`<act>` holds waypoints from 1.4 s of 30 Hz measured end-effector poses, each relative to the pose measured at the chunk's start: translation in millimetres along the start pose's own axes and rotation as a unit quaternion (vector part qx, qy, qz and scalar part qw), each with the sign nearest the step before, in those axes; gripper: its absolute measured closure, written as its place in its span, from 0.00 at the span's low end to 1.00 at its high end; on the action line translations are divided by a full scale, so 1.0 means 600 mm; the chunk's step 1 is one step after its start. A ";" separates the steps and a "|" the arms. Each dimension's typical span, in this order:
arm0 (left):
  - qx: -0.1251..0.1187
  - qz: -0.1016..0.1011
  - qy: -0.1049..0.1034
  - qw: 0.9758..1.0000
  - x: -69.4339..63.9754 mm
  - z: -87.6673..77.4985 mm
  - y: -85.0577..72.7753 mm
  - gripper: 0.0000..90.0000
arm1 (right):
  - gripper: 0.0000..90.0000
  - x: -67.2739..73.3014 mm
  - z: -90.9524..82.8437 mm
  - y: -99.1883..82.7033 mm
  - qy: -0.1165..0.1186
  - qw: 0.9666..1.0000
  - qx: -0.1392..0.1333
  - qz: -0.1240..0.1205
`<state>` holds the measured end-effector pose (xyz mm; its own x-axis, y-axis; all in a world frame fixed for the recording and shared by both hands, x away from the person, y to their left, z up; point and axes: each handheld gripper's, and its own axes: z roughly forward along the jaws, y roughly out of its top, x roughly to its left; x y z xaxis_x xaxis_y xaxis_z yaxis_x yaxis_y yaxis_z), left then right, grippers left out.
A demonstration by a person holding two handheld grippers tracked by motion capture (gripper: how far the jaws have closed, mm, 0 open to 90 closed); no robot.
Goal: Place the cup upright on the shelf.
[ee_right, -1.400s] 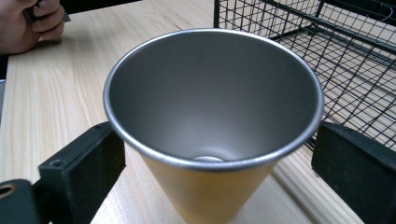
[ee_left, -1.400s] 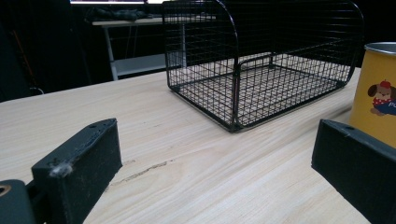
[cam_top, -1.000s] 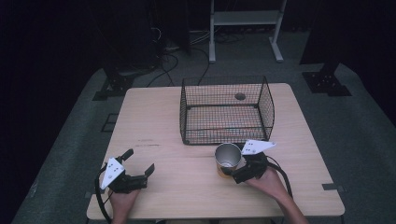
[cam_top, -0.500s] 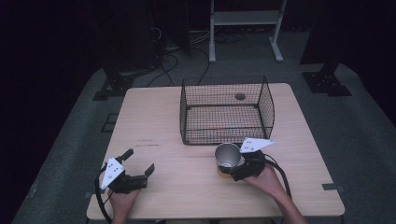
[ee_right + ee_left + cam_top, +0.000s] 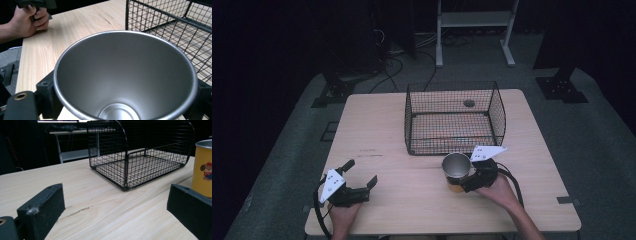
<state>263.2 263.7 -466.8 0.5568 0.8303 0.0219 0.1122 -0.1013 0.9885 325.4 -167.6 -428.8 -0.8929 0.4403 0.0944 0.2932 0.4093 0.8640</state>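
A metal cup [image 5: 456, 169], yellow outside with a cartoon print [image 5: 203, 170] and a steel inside [image 5: 125, 75], stands or hovers just in front of the black wire basket [image 5: 498, 112]. My right gripper [image 5: 460, 180] is shut on the cup, one black jaw on each side of it in the right gripper view; I cannot tell whether the cup's base touches the table. My left gripper [image 5: 360, 172] rests low at the table's front left, open, with nothing between its fingers [image 5: 42, 207]. The cup is to the right of the left gripper.
The wire basket [image 5: 127, 157] has nothing in it and sits at the back middle of the wooden table [image 5: 377, 130]. A round hole [image 5: 469, 103] in the tabletop shows behind it. The person's other hand [image 5: 27, 20] appears far off. A white stand [image 5: 474, 20] is beyond the table.
The right gripper and the cup have shifted only very slightly, a little toward the basket. The left gripper has stayed put.
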 end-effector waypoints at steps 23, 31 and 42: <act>0.002 0.000 0.001 1.000 0.000 0.000 0.000 0.01 | 0.14 -0.044 -0.073 0.057 0.024 0.999 -0.016 0.019; 0.003 -0.002 0.001 1.000 0.001 0.001 0.000 0.01 | 0.14 -0.064 -0.090 0.076 0.035 0.999 -0.022 0.032; 0.000 -0.004 0.000 1.000 0.001 0.001 0.000 0.01 | 0.14 -0.089 -0.106 0.113 0.036 0.999 -0.023 0.035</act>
<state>263.9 264.2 -467.0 0.5555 0.8314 0.0133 0.1172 -0.0941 0.9886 371.2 -214.1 -343.6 -0.8937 0.4071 0.1884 0.3406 0.3427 0.8755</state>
